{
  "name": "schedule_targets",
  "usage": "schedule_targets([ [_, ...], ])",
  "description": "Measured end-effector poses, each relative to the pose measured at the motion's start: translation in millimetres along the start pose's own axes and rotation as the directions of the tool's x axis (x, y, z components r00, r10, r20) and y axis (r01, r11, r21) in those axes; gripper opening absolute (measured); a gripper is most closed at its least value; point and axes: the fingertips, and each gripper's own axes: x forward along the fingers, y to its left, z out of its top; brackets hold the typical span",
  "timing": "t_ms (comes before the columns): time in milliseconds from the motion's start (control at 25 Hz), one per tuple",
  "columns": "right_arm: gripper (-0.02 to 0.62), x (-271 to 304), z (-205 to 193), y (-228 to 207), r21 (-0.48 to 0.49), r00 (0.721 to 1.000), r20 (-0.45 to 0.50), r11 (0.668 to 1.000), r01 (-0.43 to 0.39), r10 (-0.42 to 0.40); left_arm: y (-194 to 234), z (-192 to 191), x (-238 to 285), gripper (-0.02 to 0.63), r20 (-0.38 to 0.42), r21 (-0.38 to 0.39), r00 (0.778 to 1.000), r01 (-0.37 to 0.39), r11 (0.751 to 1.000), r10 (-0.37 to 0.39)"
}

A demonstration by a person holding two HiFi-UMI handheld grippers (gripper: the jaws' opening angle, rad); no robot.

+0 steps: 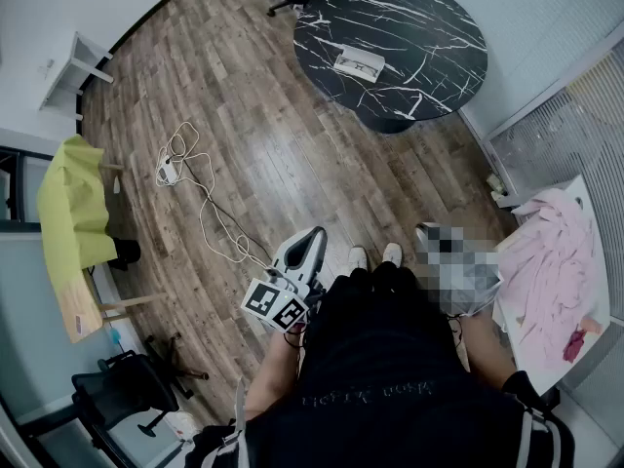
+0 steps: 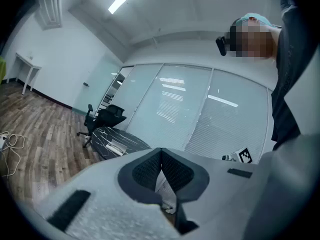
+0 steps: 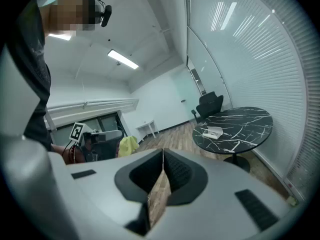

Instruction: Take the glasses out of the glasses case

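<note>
A white glasses case (image 1: 359,63) lies open on the round black marble table (image 1: 429,27), far across the wooden floor from me. It also shows small in the left gripper view as the case (image 2: 115,147) and in the right gripper view as the case (image 3: 214,132). My left gripper (image 1: 315,237) is held close to my body, well short of the table, jaws shut with nothing between them (image 2: 161,153). My right gripper (image 3: 163,153) is also shut and empty; in the head view a mosaic patch covers where it is.
White cables and a power strip (image 1: 171,169) trail over the floor between me and the table. A yellow cloth (image 1: 68,213) covers furniture at left, a pink cloth (image 1: 556,261) lies on a white table at right, and an office chair (image 1: 127,388) stands at lower left.
</note>
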Motion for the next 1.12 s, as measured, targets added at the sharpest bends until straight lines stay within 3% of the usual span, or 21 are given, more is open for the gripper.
schedule_targets([
  [160,0.031,-15.9,8.6,-10.2,0.028,1.000,0.028,1.000,0.008,-0.009,-20.7,-1.2,8.7,0.018,-0.009,0.019,1.000,0.012,1.000,-0.012],
  [280,0.031,-22.9,21.4,-14.1,-0.012,0.998,0.062,1.000,-0.005,0.006,-33.9,-1.4,13.1,0.018,-0.015,0.036,1.000,0.010,0.999,-0.009],
  [480,0.031,-30.4,30.8,-17.7,-0.113,0.993,0.098,0.992,-0.057,0.068,-50.3,-9.0,21.2,0.018,-0.014,0.070,1.000,-0.005,0.998,0.006],
  [800,0.031,-47.1,28.3,-23.2,-0.105,0.985,0.093,0.986,-0.132,0.142,-69.6,-13.0,36.5,0.018,-0.019,0.103,1.000,-0.016,0.995,0.018],
  [1120,0.031,-44.6,28.2,-48.8,-0.081,0.991,0.106,0.994,-0.069,0.077,-66.8,-20.0,55.4,0.018,-0.019,0.102,1.000,-0.004,0.995,0.006],
])
